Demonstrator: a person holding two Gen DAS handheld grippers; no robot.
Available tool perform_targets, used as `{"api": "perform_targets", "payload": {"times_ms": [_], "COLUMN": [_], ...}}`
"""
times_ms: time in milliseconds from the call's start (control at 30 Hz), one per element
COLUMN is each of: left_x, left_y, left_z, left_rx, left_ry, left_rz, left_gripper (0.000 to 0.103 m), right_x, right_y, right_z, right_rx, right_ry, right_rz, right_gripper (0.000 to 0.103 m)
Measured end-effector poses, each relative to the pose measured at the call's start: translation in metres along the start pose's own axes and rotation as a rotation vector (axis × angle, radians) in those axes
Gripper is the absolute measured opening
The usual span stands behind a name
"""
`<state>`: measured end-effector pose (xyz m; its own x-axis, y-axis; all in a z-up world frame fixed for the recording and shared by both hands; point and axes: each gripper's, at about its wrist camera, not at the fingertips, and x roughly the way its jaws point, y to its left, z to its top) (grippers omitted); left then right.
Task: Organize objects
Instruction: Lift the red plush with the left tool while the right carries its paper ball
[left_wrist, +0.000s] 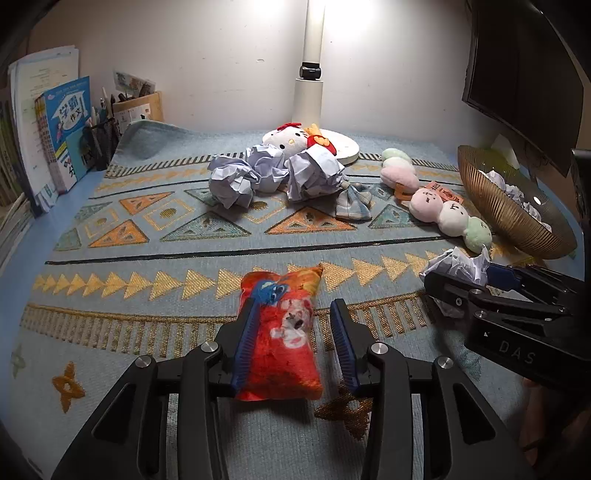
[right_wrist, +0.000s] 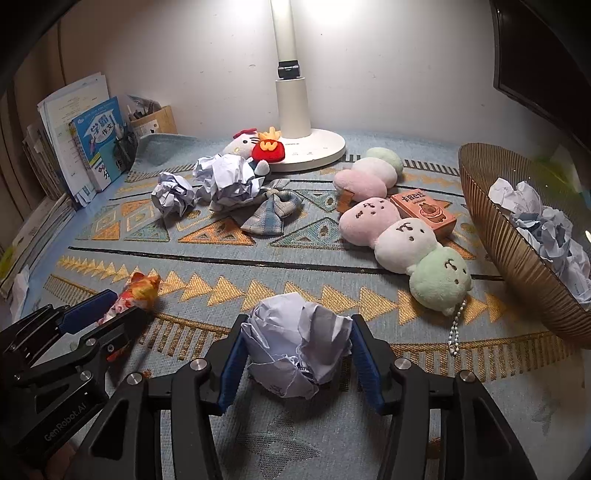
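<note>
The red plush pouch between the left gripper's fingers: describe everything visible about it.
The red plush pouch is a small, soft, pillow-like bag in fuzzy red and orange fabric, printed with a blue figure and white patches. It lies flat on the patterned mat, long axis pointing away from the left gripper. One blue pad touches its side; the other stands clear of it, so the jaws are open.

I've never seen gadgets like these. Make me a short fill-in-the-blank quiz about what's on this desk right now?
1. The right gripper is closed on a crumpled ball of ____.
2. The red plush pouch lies between the fingers of the ____ gripper.
3. The ribbed bowl at the right edge already holds crumpled ____.
4. The dumpling plush has pink, white and ____ segments.

Missing words: paper; left; paper; green
</note>
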<state>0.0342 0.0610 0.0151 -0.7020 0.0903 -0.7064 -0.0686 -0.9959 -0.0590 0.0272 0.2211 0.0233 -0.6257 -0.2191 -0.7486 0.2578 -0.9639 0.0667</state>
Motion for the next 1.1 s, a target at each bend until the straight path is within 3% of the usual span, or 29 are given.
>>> {"api": "perform_targets", "payload": {"times_ms": [200, 233, 300, 400, 433, 467, 500, 600, 700, 800, 867, 967, 1000, 1033, 1100], "left_x": [0.000, -0.001, -0.005, -0.014, -0.015, -0.015, -0.012, -0.007, 0.009, 0.017, 0.018, 0.018, 0.019, 0.020, 0.020], "left_y": [0.016, 0.021, 0.033, 0.048, 0.053, 0.056, 0.057, 0.049, 0.025, 0.012, 0.011, 0.012, 0.013, 0.013, 0.010], "left_z": [0.002, 0.001, -0.001, -0.001, 0.001, 0.003, 0.005, 0.012, 0.016, 0.007, 0.002, 0.004, 0.005, 0.006, 0.007], "left_rx": [-0.078, -0.100, -0.131, -0.146, -0.153, -0.164, -0.167, -0.131, -0.003, 0.056, 0.055, 0.036, 0.030, 0.029, 0.050], "left_ry": [0.017, 0.027, 0.044, 0.023, 0.023, 0.026, 0.032, 0.015, 0.101, 0.137, 0.143, 0.147, 0.142, 0.128, 0.118], "left_rz": [-0.049, -0.067, -0.078, -0.051, -0.043, -0.051, -0.070, -0.005, -0.019, 0.018, 0.079, 0.012, 0.002, 0.006, 0.003], "left_gripper": [0.037, 0.037, 0.040, 0.060, 0.074, 0.082, 0.083, 0.083, 0.083, 0.080, 0.066, 0.061, 0.061, 0.050, 0.037], "right_x": [-0.001, -0.001, -0.001, 0.004, 0.004, 0.005, 0.006, 0.010, 0.009, 0.010, 0.011, 0.014, 0.013, 0.012, 0.009], "right_y": [0.000, -0.001, -0.001, 0.000, 0.001, 0.002, 0.002, 0.004, 0.008, 0.009, 0.011, 0.011, 0.011, 0.010, 0.005], "right_z": [0.000, -0.001, 0.000, 0.000, 0.000, 0.000, -0.001, -0.001, -0.002, -0.003, -0.003, -0.002, -0.002, -0.003, -0.003], "right_rx": [0.000, 0.001, 0.003, -0.006, -0.011, -0.013, -0.014, -0.021, -0.044, -0.047, -0.048, -0.048, -0.046, -0.041, -0.009], "right_ry": [0.001, 0.001, 0.012, 0.045, 0.053, 0.059, 0.068, 0.091, 0.095, 0.096, 0.094, 0.096, 0.090, 0.079, 0.059], "right_rz": [0.013, 0.016, 0.023, 0.073, 0.085, 0.090, 0.089, 0.086, 0.088, 0.097, 0.077, 0.047, 0.041, 0.032, 0.011], "right_gripper": [0.055, 0.059, 0.079, 0.080, 0.080, 0.080, 0.081, 0.086, 0.086, 0.086, 0.086, 0.083, 0.069, 0.051, 0.046]}}
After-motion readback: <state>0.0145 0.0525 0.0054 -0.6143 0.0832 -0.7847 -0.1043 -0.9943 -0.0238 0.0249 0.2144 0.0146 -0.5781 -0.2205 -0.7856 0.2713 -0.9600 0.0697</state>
